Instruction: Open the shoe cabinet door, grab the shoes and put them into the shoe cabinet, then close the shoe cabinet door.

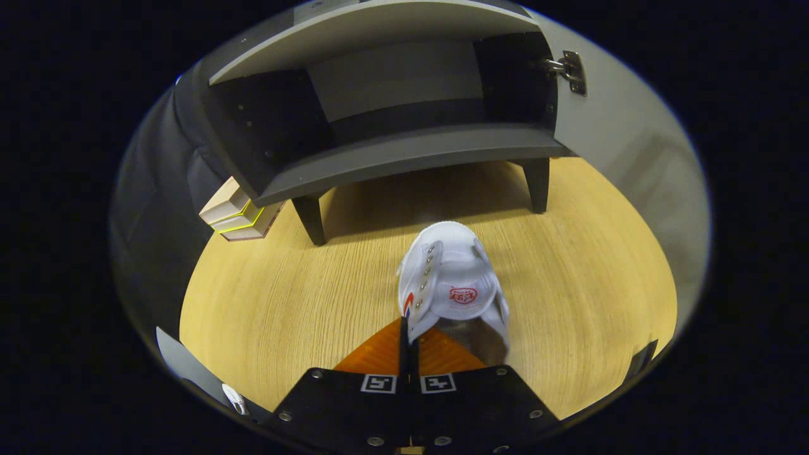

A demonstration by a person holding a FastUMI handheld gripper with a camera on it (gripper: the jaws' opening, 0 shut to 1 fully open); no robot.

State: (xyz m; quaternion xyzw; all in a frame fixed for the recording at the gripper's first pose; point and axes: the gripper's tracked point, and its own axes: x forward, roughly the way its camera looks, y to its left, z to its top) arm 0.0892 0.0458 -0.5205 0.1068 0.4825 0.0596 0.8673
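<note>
1. The gripper (409, 332) is pinching the left collar edge of a small white high-top shoe with a red emblem on its tongue (452, 284); its two fingers are closing together on that thin wall, so the grip looks narrow and I judge it fairly light.
2. The shoe is sitting just ahead of the fingers, over the pale wooden tabletop (569, 265), toe pointing away toward the cabinet; whether the sole is touching the wood I cannot tell.
3. The dark grey shoe cabinet on short legs (404, 151) is standing at the far side, its door (626, 126) swinging open to the right, hinge showing, and its compartment is looking empty.
4. To do this well, the person should be lifting the shoe high enough to clear the cabinet's front lip, then carrying it straight forward.
5. Keeping the move slow should stop the shoe pivoting around the pinched edge.
6. A stack of small boxes (234, 218) is lying near the cabinet's left leg, well off the path.
</note>
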